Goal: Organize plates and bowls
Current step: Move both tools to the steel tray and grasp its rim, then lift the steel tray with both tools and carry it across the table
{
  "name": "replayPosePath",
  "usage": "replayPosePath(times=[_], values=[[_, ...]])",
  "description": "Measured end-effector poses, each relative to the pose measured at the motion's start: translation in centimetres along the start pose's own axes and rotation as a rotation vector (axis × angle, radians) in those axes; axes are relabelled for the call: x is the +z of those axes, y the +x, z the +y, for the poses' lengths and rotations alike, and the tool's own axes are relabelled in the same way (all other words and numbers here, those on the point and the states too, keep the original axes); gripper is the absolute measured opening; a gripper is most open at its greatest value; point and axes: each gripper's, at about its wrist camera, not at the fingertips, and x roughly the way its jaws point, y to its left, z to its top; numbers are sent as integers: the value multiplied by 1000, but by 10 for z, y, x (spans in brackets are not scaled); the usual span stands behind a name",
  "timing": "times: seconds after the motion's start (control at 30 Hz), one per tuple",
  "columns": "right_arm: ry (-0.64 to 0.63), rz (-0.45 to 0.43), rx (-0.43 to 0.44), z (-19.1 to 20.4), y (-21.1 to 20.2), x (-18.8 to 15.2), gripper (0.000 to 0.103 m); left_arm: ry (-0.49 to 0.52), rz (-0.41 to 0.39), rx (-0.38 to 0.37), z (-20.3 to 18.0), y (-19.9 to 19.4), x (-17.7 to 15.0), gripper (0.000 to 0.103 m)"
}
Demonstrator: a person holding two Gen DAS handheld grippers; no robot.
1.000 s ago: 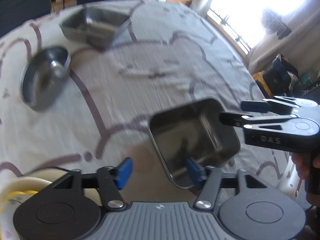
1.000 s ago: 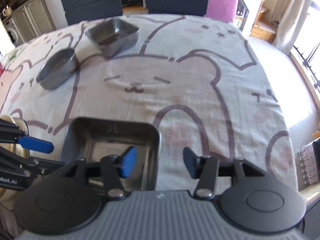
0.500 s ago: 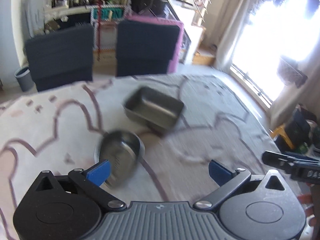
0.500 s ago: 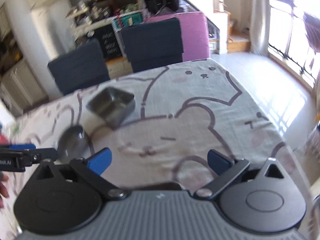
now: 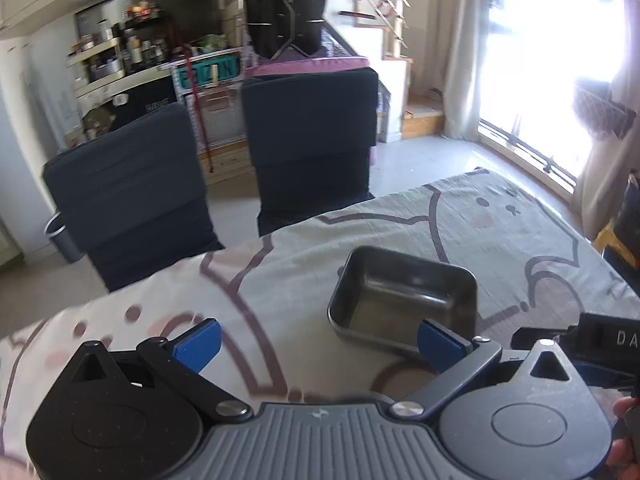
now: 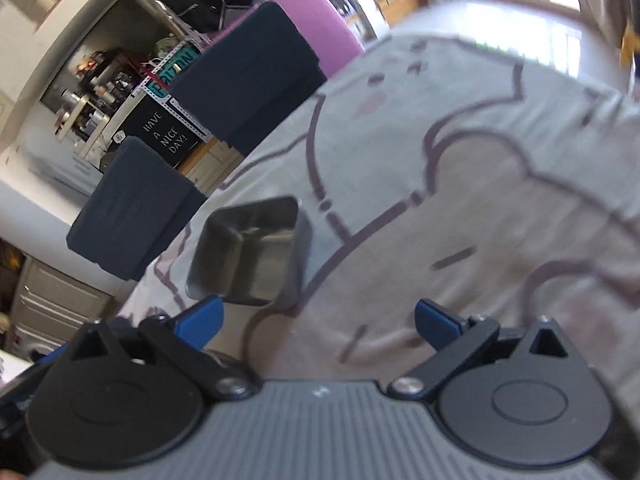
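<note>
1. The left gripper point(image 5: 318, 340) is standing wide after its jaws have just been opening, with nothing between the blue pads point(image 5: 198, 343).
2. The right gripper point(image 6: 318, 322) is likewise gaping and empty.
3. The square metal dish point(image 5: 404, 304) is sitting on the cartoon tablecloth point(image 5: 500, 236), just ahead of both grippers.
4. 2 dark chairs point(image 5: 132, 200) are standing behind the table.
</note>
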Motion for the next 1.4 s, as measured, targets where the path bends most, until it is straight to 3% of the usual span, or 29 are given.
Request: replayPosePath(times=[0.2, 0.3, 0.5, 0.57, 0.6, 0.7, 0.77, 0.87, 1.03, 1.4], values=[[31, -59, -19, 7, 30, 8, 96, -11, 1, -32, 9, 51, 18, 83], [47, -63, -4, 6, 40, 12, 86, -9, 15, -48, 9, 75, 23, 76], [-46, -60, 8, 15, 58, 12, 74, 45, 69, -39, -3, 107, 21, 55], [-72, -66, -6, 20, 61, 11, 65, 41, 79, -39, -3, 112, 19, 49], [-86, -65, -14, 21, 64, 10, 63, 34, 77, -38, -2, 112, 19, 40], [-103, -43, -21, 21, 69, 8, 42, -34, 95, -91, 4, 115, 19, 18], [-103, -31, -7, 20, 69, 7, 31, -73, 108, -117, 5, 114, 19, 10], [-132, -38, 2, 24, 63, 7, 14, -57, 126, -109, 0, 110, 18, 7], [-206, -39, -51, 32, 61, 6, 9, -70, 133, -103, -3, 95, 14, 4], [-284, -35, 14, 34, 20, 11, 7, -158, 63, -75, -5, 19, 9, 2]])
